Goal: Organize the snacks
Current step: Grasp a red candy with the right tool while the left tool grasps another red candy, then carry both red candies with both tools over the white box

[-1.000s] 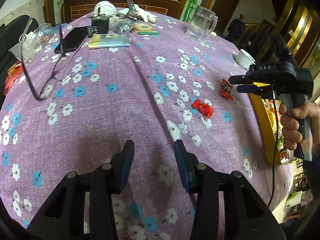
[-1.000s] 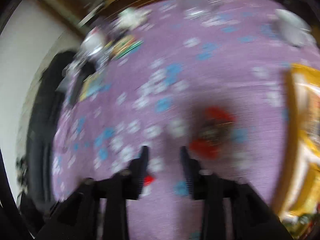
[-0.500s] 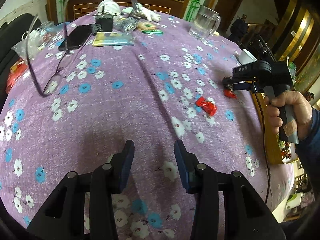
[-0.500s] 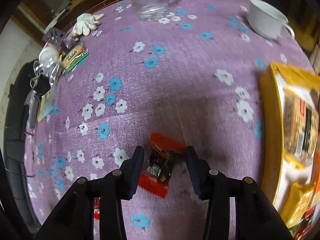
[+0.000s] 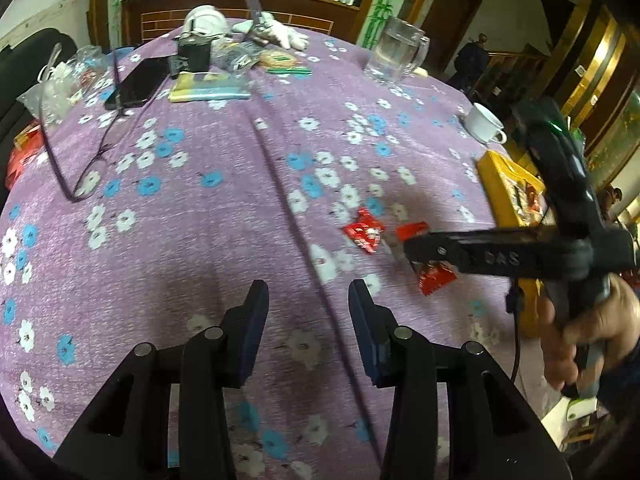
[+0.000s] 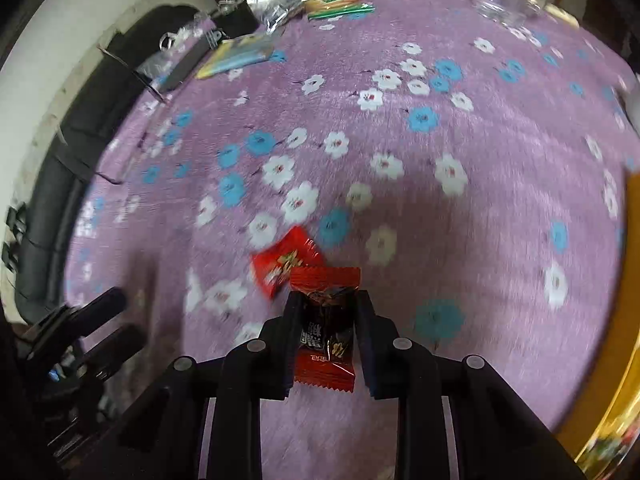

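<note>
A red and black wrapped candy [image 6: 324, 340] sits between the fingers of my right gripper [image 6: 324, 300], whose jaws are closing with both pads against its dark middle. From the left wrist view the same candy [image 5: 436, 278] hangs under the right gripper [image 5: 416, 248], just above the purple flowered tablecloth [image 5: 224, 216]. A second red candy [image 6: 280, 264] [image 5: 364, 232] lies on the cloth right beyond it. My left gripper [image 5: 308, 292] hovers open over bare cloth with nothing between its fingers; it also shows in the right wrist view [image 6: 100, 320].
A yellow tray [image 5: 492, 176] [image 6: 624, 360] of snack packets stands at the table's right edge, with a white cup [image 5: 484, 122] behind it. A glass mug [image 5: 394, 56], a phone [image 5: 138, 82], spectacles [image 5: 80, 152] and packets crowd the far side.
The right gripper has swung toward the near side of the table, rolled and closed on the red and black candy, which now sits beside the second candy. The left gripper stayed put.
</note>
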A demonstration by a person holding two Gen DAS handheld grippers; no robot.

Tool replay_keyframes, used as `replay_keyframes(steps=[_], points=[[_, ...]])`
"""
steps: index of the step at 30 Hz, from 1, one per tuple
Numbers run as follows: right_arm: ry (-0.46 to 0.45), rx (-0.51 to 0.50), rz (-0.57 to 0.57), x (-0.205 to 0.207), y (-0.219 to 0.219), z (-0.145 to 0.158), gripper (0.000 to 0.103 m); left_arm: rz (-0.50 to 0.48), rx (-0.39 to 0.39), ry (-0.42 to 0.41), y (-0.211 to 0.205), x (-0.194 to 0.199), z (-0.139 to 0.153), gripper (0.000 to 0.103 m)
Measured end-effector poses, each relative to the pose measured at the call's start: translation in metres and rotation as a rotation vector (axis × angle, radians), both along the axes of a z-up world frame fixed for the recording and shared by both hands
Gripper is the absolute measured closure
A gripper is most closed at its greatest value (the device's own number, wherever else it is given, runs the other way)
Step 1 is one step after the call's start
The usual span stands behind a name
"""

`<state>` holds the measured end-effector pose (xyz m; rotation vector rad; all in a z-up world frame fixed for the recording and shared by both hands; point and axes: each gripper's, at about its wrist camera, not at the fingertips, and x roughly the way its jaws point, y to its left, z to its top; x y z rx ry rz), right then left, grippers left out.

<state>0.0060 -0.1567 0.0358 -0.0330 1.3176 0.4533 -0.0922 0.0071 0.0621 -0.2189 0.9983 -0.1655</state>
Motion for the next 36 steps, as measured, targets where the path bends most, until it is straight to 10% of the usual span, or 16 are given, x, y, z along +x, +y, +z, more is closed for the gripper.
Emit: replay_keyframes(steps=[18, 26, 36], points=[[-0.102, 0.09, -0.232, -0.104, -0.122, 0.05, 0.077, -0.376, 0.16, 0.058, -0.08, 0.084, -0.023, 0.064], [-0.15, 0.1, -0.293, -0.119, -0.157, 0.07, 0.077, -0.332, 0.233, 0.053, -0.084, 0.088, -0.037, 0.077], [-0.147, 0.154, -0.303, -0.116, -0.174, 0.072, 0.077, -0.243, 0.072, 0.066, -0.111, 0.017, -0.037, 0.078]])
